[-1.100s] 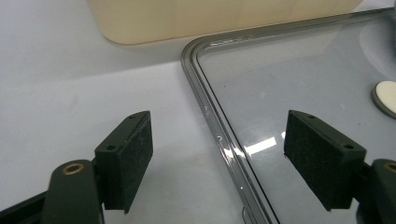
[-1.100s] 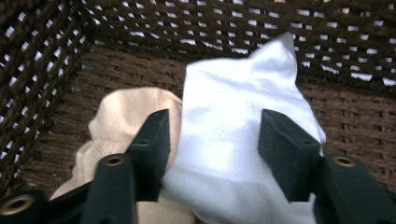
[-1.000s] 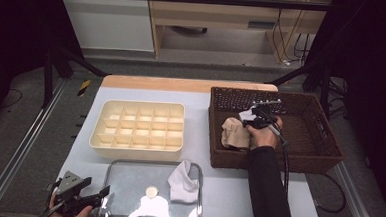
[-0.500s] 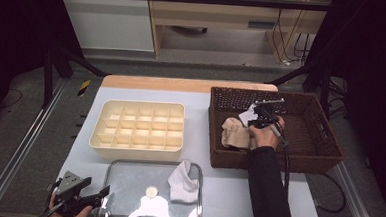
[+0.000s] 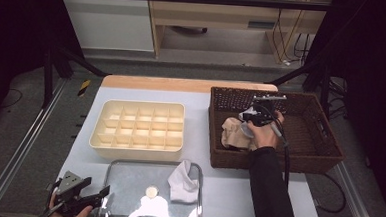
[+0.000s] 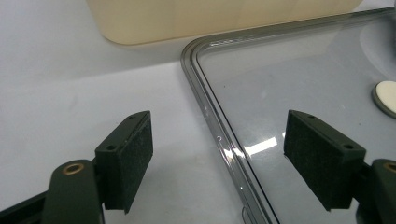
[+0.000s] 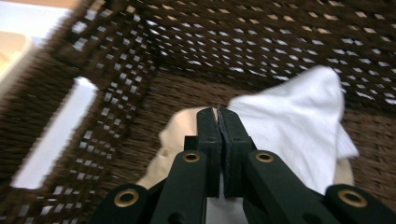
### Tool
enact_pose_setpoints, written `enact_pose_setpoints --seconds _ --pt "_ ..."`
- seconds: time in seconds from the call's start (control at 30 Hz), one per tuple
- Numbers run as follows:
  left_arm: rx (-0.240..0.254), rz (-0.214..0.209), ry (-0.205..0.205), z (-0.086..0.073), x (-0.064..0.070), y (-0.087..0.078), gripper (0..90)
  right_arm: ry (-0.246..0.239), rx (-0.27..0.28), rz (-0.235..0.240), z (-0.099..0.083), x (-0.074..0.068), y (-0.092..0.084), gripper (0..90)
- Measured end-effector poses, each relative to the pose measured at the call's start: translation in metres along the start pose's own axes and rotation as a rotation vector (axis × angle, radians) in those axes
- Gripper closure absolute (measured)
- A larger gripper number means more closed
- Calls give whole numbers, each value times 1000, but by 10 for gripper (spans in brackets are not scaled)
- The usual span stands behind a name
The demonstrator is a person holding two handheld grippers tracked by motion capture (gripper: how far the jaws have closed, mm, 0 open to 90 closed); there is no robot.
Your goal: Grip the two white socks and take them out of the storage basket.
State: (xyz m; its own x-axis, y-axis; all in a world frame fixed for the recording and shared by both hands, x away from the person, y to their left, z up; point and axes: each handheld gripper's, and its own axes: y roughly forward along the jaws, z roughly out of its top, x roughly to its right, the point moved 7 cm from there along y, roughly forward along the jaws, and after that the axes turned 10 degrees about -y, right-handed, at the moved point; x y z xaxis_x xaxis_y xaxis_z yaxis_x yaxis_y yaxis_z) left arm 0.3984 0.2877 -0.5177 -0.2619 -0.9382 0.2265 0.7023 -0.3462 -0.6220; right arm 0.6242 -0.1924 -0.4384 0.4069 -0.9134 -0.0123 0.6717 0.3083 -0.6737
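Now, right tongs [image 7: 218,116]: just closed, pinching white cloth [image 7: 299,121] to lift it from basket [image 5: 324,140]
Left tongs [image 6: 219,163]: wide, empty, parked over tray rim [image 6: 210,112]

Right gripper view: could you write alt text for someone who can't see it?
The hand-held gripper has its two black jaws pressed together on a white cloth inside a dark brown woven basket. A beige cloth lies beneath and behind the jaws on the basket floor, and pale table surface shows through the weave at left.
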Motion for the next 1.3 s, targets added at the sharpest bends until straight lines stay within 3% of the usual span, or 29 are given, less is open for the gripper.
enact_pose_setpoints --seconds 0.3,0.53,0.67,0.8,0.87,1.17,1.3 --pt "-3 0 3 0 0 0 235 -34 -77 13 -10 -11 15 851" --pt "-1 -1 0 0 0 0 234 -71 -28 -42 -5 -10 16 648" --pt "-3 -1 3 0 0 0 234 -91 -3 -85 -4 -9 22 454" --pt "-3 -2 3 0 0 0 234 -91 -52 -119 -10 -6 29 388" --pt "-3 -2 3 0 0 0 234 -77 -74 -149 -13 0 30 364" --pt "-3 -2 -1 0 0 0 234 18 -46 -182 -20 31 26 265" --pt "-3 -3 -2 0 0 0 234 40 -107 -139 -30 31 33 241"
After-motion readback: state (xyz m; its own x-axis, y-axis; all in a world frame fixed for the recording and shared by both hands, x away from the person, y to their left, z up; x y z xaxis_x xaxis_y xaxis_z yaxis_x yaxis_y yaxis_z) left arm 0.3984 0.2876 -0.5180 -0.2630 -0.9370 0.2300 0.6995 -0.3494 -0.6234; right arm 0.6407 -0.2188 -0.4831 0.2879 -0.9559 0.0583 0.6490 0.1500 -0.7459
